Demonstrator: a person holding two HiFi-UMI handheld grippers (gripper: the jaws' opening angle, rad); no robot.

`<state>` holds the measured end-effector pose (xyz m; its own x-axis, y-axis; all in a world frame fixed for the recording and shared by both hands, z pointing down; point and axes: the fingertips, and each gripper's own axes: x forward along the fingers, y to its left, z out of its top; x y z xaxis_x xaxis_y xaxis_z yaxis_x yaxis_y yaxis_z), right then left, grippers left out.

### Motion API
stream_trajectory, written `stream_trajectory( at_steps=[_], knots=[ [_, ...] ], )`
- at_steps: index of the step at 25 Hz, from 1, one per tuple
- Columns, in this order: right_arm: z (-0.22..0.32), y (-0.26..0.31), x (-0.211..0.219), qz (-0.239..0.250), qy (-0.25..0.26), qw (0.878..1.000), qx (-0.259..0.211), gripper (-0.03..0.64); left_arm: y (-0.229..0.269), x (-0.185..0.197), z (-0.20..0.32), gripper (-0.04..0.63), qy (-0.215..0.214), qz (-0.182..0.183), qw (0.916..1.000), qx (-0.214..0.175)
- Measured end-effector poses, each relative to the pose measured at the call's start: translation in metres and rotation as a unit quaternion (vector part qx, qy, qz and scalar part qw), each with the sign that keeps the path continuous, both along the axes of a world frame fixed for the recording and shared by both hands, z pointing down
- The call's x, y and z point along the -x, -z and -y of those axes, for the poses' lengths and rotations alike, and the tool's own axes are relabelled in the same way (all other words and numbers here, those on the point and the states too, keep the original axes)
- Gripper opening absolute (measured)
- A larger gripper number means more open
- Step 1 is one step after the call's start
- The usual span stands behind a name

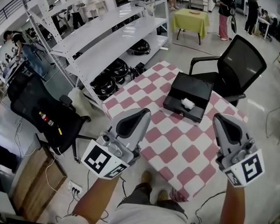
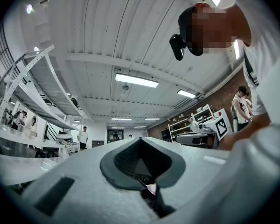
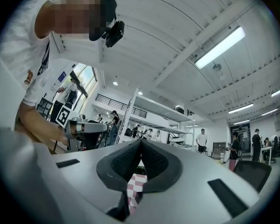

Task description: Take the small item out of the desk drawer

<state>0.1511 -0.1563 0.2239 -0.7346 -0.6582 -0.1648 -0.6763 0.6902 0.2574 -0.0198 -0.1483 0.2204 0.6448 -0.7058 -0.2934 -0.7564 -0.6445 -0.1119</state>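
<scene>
A black desk drawer unit [image 1: 192, 87] sits on the far part of a table with a pink-and-white checked cloth [image 1: 177, 146]. Its drawer [image 1: 176, 107] is pulled out toward me, and a small white item [image 1: 187, 104] lies inside. Both grippers are held up close to me, well short of the drawer. My left gripper [image 1: 142, 112] [image 2: 140, 141] has its jaws together with nothing between them. My right gripper [image 1: 220, 118] [image 3: 141, 141] is likewise shut and empty. Both gripper views look up at the ceiling and show only a sliver of checked cloth through the jaws.
A black office chair [image 1: 240, 62] stands behind the table at the right. Another black chair [image 1: 37, 111] is at the left. White shelving [image 1: 107, 36] with dark helmets runs along the back left. A green-covered table [image 1: 191, 20] and several people are farther off.
</scene>
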Motion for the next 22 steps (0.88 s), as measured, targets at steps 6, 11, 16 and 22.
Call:
stream_trajectory(
  at_steps=[6,11,16,22],
  knots=[
    [0.054,-0.007,0.021,-0.037,-0.029,0.999,0.008,0.011,-0.013,0.008,0.060,0.014,-0.034,0.007,0.9994,0.004],
    [0.102,-0.023,0.041,-0.078,-0.058,0.995,0.033,0.011,-0.021,0.021,0.109,0.014,-0.062,0.000,0.9980,0.008],
    [0.146,-0.052,0.058,-0.138,-0.080,0.985,0.067,0.011,-0.032,0.028,0.152,0.014,-0.091,0.000,0.9957,0.015],
    [0.183,-0.096,0.071,-0.207,-0.083,0.967,0.121,0.012,-0.052,0.027,0.190,0.014,-0.116,0.005,0.9927,0.033]
  ],
)
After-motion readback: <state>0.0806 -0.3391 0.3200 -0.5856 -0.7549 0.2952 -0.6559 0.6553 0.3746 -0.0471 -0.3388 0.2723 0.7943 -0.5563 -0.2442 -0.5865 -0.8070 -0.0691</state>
